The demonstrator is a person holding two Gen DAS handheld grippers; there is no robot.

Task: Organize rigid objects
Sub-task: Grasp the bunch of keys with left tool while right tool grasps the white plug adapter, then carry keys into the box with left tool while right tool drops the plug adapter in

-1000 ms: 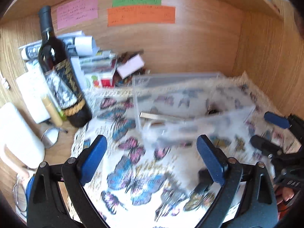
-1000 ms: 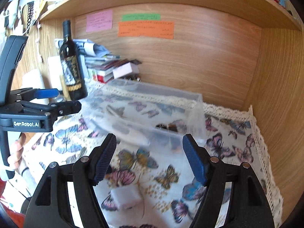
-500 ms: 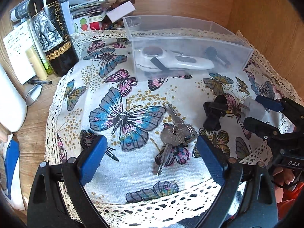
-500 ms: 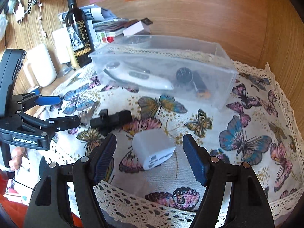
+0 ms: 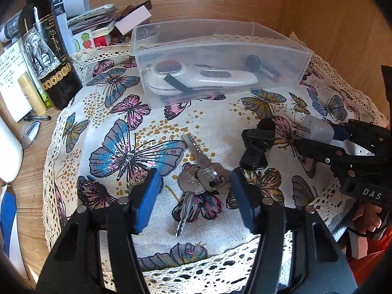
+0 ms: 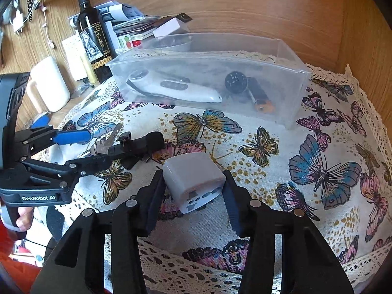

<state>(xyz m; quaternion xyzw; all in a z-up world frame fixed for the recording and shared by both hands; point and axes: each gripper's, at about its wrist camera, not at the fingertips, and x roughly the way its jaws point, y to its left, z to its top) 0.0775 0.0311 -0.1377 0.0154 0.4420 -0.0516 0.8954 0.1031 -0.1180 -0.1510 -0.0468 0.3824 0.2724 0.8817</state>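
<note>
A bunch of silver keys (image 5: pixel 199 175) lies on the butterfly cloth between the open fingers of my left gripper (image 5: pixel 193 197). A white plug adapter (image 6: pixel 193 182) sits between the fingers of my right gripper (image 6: pixel 193 196), which stand close on both sides with small gaps. A black clip-like object (image 5: pixel 256 147) lies between the two items and also shows in the right wrist view (image 6: pixel 137 144). A clear plastic box (image 5: pixel 276 40) behind holds a white handheld device (image 5: pixel 196 78) and a small black part (image 6: pixel 236 82).
A dark wine bottle (image 5: pixel 46 56), a small gold tube (image 5: pixel 31 93), papers and books (image 5: pixel 98 24) stand at the back left. A white mug (image 6: pixel 49 85) is at the left. Wooden walls close in the back and right.
Both grippers have dropped lower and moved forward. The left now brackets the keys, the right brackets the adapter, and both jaws have narrowed.
</note>
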